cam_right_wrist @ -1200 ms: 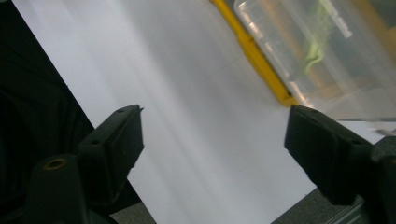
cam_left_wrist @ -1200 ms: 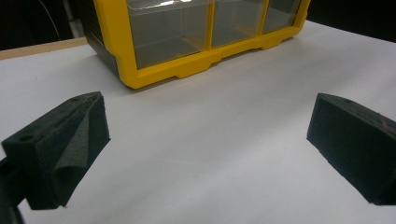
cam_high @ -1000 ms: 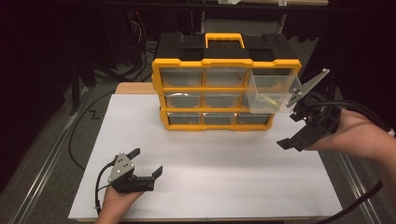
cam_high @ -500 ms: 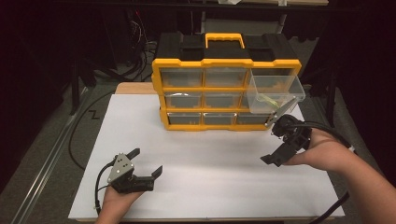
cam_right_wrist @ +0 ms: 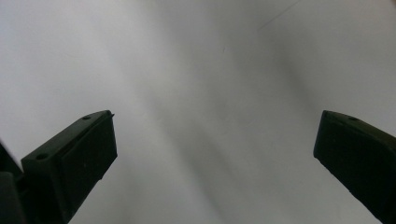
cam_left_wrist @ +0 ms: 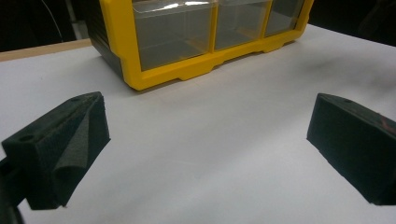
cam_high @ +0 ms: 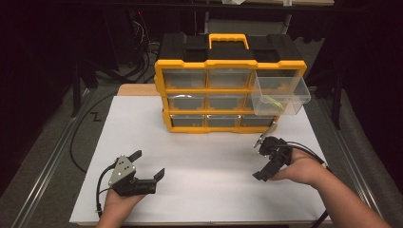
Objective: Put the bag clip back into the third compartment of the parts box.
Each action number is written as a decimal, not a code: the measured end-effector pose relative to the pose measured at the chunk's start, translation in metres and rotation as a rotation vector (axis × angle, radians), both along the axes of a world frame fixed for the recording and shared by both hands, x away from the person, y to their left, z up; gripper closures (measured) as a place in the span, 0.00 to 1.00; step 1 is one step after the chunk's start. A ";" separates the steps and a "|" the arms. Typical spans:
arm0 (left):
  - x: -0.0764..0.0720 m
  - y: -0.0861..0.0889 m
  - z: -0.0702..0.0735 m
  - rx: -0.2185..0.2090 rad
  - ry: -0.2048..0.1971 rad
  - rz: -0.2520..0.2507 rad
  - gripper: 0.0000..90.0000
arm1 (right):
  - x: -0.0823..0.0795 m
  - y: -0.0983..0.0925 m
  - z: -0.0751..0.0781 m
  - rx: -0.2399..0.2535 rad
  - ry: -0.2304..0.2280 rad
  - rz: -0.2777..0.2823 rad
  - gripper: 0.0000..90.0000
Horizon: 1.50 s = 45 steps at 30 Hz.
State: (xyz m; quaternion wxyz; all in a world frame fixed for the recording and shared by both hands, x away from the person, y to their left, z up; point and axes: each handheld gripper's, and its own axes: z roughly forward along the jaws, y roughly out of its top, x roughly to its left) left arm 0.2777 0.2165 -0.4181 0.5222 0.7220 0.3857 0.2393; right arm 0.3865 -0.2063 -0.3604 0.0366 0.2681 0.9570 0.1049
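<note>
Both jaws released, empty. Pulled-out drawer [cam_high: 280,95] lies far of right gripper [cam_high: 271,159]; left gripper [cam_high: 135,176] well apart, near-left.

yellow organizer [cam_high: 209,102] on white mat [cam_high: 199,185], clear drawer [cam_high: 280,95] pulled out, right gripper [cam_high: 266,159] below it, empty

Overhead light brightens the white mat [cam_high: 199,142] against dark surroundings; close tool views look soft, grainy.
</note>
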 end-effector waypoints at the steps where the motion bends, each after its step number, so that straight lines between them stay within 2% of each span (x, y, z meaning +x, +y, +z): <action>1: 0.000 0.000 0.000 -0.002 0.001 0.001 0.00 | 0.001 0.001 -0.007 -0.007 0.007 -0.006 0.00; 2: 0.000 0.000 0.000 0.002 0.001 0.000 0.00 | 0.002 0.002 -0.021 -0.015 0.011 -0.005 0.00; 3: 0.000 0.000 0.000 0.002 0.001 0.000 0.00 | 0.002 0.002 -0.021 -0.015 0.011 -0.005 0.00; 4: 0.000 0.000 0.000 0.002 0.002 0.000 0.00 | 0.002 0.002 -0.031 -0.011 0.013 -0.012 0.00; 6: 0.000 0.000 0.000 0.003 0.002 -0.001 0.00 | 0.002 0.002 -0.035 -0.002 0.010 -0.020 0.00; 7: 0.000 0.000 0.000 0.002 0.004 -0.003 0.00 | 0.001 0.001 -0.043 0.004 0.002 -0.024 0.00; 9: 0.000 0.000 0.000 0.001 0.007 -0.004 0.00 | 0.000 0.001 -0.045 0.016 -0.004 -0.025 0.00; 10: 0.000 0.000 0.000 -0.001 0.005 -0.003 0.00 | -0.003 0.000 -0.047 0.048 -0.032 -0.035 0.00; 11: 0.000 0.000 0.000 -0.003 0.003 -0.002 0.00 | -0.003 0.000 -0.047 0.048 -0.032 -0.035 0.00; 12: 0.000 0.000 0.000 -0.002 0.002 -0.003 0.00 | -0.004 -0.001 -0.048 0.085 -0.066 -0.038 0.00; 13: 0.000 0.000 0.000 0.000 0.004 -0.002 0.00 | -0.004 -0.001 -0.048 0.085 -0.066 -0.038 0.00; 14: 0.001 0.000 0.000 -0.002 0.006 -0.002 0.00 | -0.005 -0.001 -0.048 0.118 -0.072 -0.048 0.00; 15: 0.001 -0.001 0.000 -0.002 0.006 -0.002 0.00 | -0.006 -0.001 -0.048 0.152 -0.099 -0.056 0.00; 16: 0.000 -0.001 0.000 0.000 0.006 -0.003 0.00 | -0.007 -0.001 -0.049 0.174 -0.107 -0.060 0.00; 17: 0.000 -0.001 0.000 0.000 0.006 -0.003 0.00 | -0.007 -0.001 -0.049 0.174 -0.107 -0.060 0.00; 18: 0.000 -0.001 0.000 0.001 0.007 -0.004 0.00 | -0.007 -0.003 -0.051 0.237 -0.116 -0.081 0.00; 20: 0.001 -0.001 -0.001 0.001 0.007 -0.003 0.00 | -0.008 -0.004 -0.052 0.255 -0.132 -0.096 0.00; 21: 0.001 0.000 -0.001 0.000 0.009 -0.001 0.00 | -0.010 -0.008 -0.054 0.327 -0.131 -0.131 0.00; 22: 0.001 -0.001 -0.001 -0.001 0.009 -0.001 0.00 | -0.010 -0.008 -0.054 0.327 -0.131 -0.131 0.00; 23: 0.001 -0.001 -0.001 0.001 0.011 -0.003 0.00 | -0.012 -0.012 -0.056 0.392 -0.147 -0.158 0.00; 24: 0.001 -0.001 -0.001 0.001 0.011 -0.003 0.00 | -0.012 -0.012 -0.056 0.392 -0.147 -0.158 0.00; 25: 0.001 -0.001 -0.001 0.006 0.011 -0.006 0.00 | -0.015 -0.017 -0.057 0.455 -0.176 -0.183 0.00; 26: 0.001 -0.001 -0.001 0.006 0.011 -0.006 0.00 | -0.015 -0.017 -0.057 0.455 -0.176 -0.183 0.00; 27: 0.001 -0.002 -0.002 0.006 0.011 -0.005 0.00 | -0.018 -0.019 -0.057 0.484 -0.192 -0.203 0.00; 28: 0.002 -0.002 -0.002 0.010 0.012 -0.006 0.00 | -0.022 -0.023 -0.057 0.545 -0.240 -0.219 0.00; 29: 0.002 -0.002 -0.002 0.010 0.012 -0.006 0.00 | -0.022 -0.023 -0.057 0.545 -0.240 -0.219 0.00; 31: 0.002 -0.002 -0.002 0.010 0.015 -0.004 0.00 | -0.026 -0.028 -0.055 0.609 -0.286 -0.236 0.00; 32: 0.002 -0.001 -0.002 0.005 0.010 0.004 0.00 | -0.032 -0.031 -0.053 0.663 -0.331 -0.233 0.00; 33: 0.002 0.001 -0.001 0.000 0.008 0.009 0.00 | -0.035 -0.033 -0.052 0.689 -0.358 -0.236 0.00; 36: 0.002 0.003 -0.001 -0.009 0.007 0.019 0.00 | -0.044 -0.041 -0.051 0.746 -0.436 -0.258 0.00; 38: 0.002 0.005 -0.001 -0.018 0.009 0.030 0.00 | -0.050 -0.048 -0.052 0.757 -0.491 -0.276 0.00; 39: 0.002 0.005 -0.001 -0.018 0.009 0.030 0.00 | -0.050 -0.048 -0.052 0.757 -0.491 -0.276 0.00; 40: 0.002 0.005 -0.001 -0.025 0.006 0.031 0.00 | -0.055 -0.055 -0.053 0.783 -0.530 -0.295 0.00; 41: 0.002 0.005 -0.001 -0.025 0.006 0.031 0.00 | -0.055 -0.055 -0.053 0.783 -0.530 -0.295 0.00; 42: 0.003 0.005 -0.001 -0.021 0.006 0.029 0.00 | -0.057 -0.061 -0.054 0.834 -0.549 -0.330 0.00; 43: 0.003 0.004 -0.001 -0.016 0.007 0.027 0.00 | -0.056 -0.062 -0.054 0.856 -0.553 -0.346 0.00; 45: 0.004 0.001 -0.003 -0.006 0.016 0.028 0.00 | -0.055 -0.063 -0.055 0.878 -0.531 -0.359 0.00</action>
